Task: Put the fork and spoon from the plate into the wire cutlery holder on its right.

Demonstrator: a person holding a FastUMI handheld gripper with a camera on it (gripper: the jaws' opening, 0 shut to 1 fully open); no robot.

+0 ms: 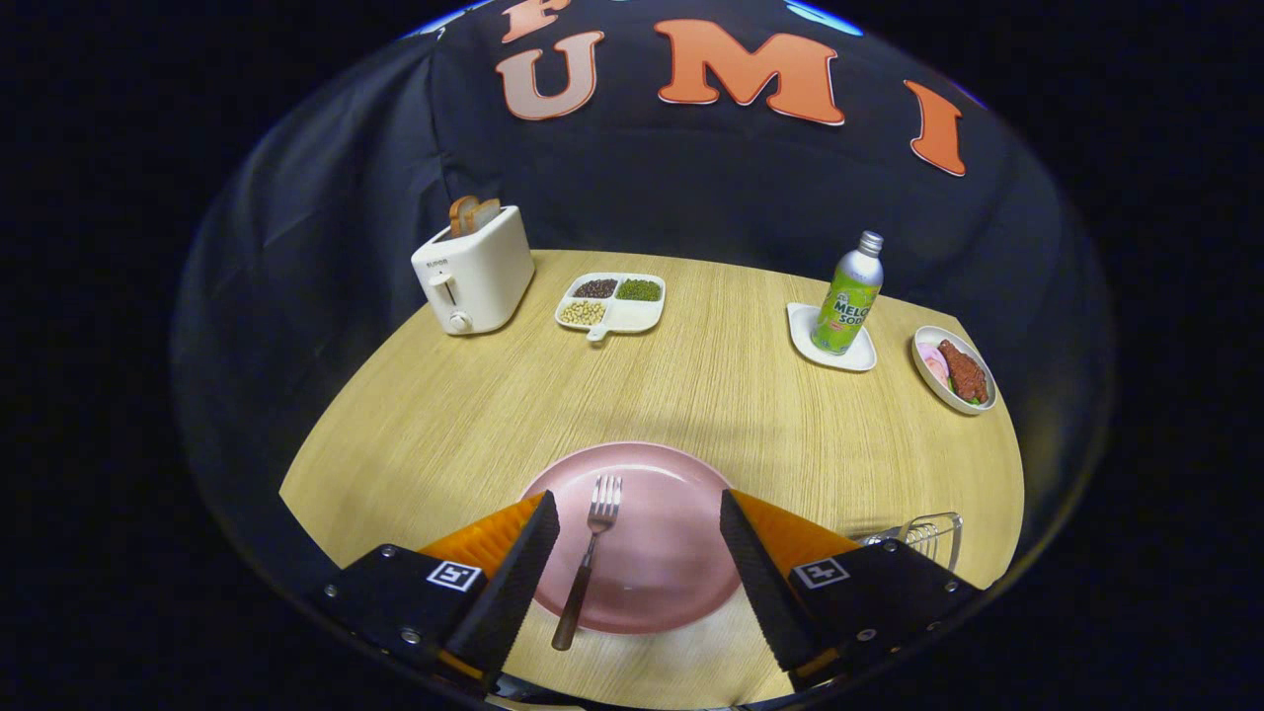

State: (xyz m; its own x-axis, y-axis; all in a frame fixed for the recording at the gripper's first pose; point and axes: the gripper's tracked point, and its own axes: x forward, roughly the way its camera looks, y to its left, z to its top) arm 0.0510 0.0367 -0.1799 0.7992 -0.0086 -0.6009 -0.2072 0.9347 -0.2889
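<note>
Tongs point(640, 553) released, fingers spread above the pink plate point(681, 494) near the bench's near edge. The fork point(590, 553) lies between them, close to the left finger; judged best: shift left, centre on the handle, then clench. Wire holder point(923, 538) sits right.

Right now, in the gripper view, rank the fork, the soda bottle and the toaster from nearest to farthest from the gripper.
With the gripper open over the plate:
1. Fork, between the fingers.
2. Soda bottle, far ahead, rightward.
3. Toaster, far ahead, leftward; nearly level with the bottle, too close to call.
</note>
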